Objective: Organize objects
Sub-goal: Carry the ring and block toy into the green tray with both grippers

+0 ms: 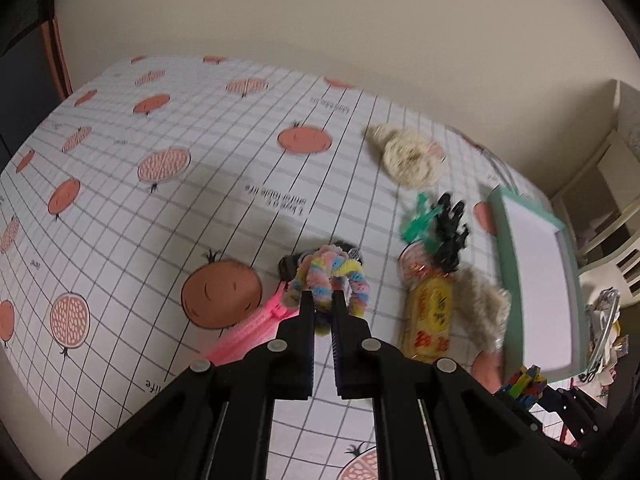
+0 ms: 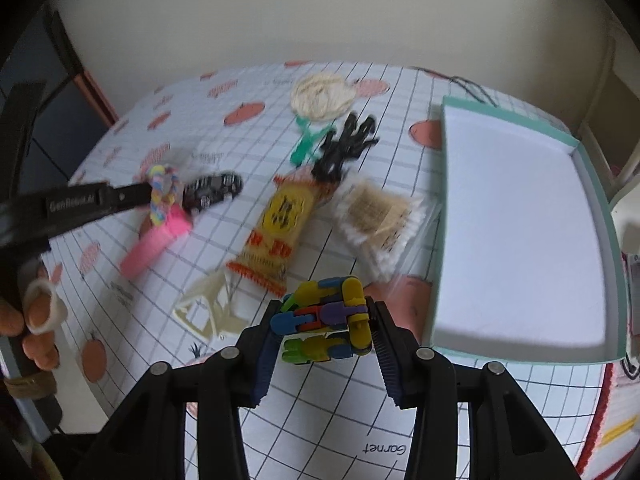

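**Objects in both grippers: risks at the transfer stage**

Objects to be organized lie scattered on the patterned tablecloth point(image 2: 304, 420), with the mint-rimmed tray point(image 2: 600, 208) empty at the right side of the table. Two items are currently held.

1. The right gripper point(image 2: 322, 320) has its fingers pinched on the multicolored linked toy point(image 2: 324, 320), held near the tray's near-left corner. The toy appears to be built from jointed pieces (grip contact is on its outer sides only), so a segment may hinge or sag out of the pinch during travel. Judged risk: a drop short of the tray wall, or a snag on the rim if the approach is too low.

2. The left gripper point(image 1: 322, 300) has its fingers closed nearly together on the pastel fuzzy loop point(image 1: 332, 276), which sits over the pink zipper point(image 1: 256, 328) and beside a small black item point(image 2: 212, 192). The loop is soft and compressible; the pinch may slip, or the fibres may catch the zipper and drag it along.

3. The yellow snack packet point(image 2: 280, 220), the black clip point(image 2: 344, 148) and the fluffy white packet point(image 2: 380, 216) lie between the left gripper and the tray. A low carry path could sweep them.

4. Both views show motion blur; a fast swing raises the chance of collision between the two grippers near the tray.
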The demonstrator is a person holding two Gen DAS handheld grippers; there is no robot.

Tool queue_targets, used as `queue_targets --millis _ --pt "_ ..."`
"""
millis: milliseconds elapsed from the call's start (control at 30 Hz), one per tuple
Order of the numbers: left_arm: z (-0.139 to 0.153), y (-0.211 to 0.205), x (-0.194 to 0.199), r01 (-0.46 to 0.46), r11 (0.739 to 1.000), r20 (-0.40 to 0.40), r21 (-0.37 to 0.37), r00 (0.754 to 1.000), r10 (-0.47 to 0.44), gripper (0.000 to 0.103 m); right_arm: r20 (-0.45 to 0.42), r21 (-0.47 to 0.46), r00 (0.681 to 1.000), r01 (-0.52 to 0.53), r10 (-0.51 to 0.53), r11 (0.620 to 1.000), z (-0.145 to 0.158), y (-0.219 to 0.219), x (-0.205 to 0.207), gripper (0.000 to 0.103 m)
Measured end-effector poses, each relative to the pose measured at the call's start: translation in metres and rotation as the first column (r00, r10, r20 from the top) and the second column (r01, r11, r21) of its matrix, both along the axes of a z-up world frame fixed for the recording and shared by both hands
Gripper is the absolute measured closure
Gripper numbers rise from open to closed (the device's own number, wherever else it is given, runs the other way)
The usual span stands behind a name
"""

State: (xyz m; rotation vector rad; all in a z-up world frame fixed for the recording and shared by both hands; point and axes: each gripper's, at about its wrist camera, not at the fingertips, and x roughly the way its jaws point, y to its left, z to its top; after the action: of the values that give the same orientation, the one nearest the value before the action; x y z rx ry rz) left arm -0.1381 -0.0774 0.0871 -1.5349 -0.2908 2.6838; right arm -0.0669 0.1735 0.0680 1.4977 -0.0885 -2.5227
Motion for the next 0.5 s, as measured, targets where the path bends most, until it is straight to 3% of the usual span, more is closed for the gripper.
queue_targets --millis 500 --pt "0.049 0.050 -0.003 0.093 0.995 -0.132 0.047 0.988 -0.086 0.096 -0.112 -0.066 0.985 0.128 -0.134 0.990 0.044 0.051 -0.018 0.056"
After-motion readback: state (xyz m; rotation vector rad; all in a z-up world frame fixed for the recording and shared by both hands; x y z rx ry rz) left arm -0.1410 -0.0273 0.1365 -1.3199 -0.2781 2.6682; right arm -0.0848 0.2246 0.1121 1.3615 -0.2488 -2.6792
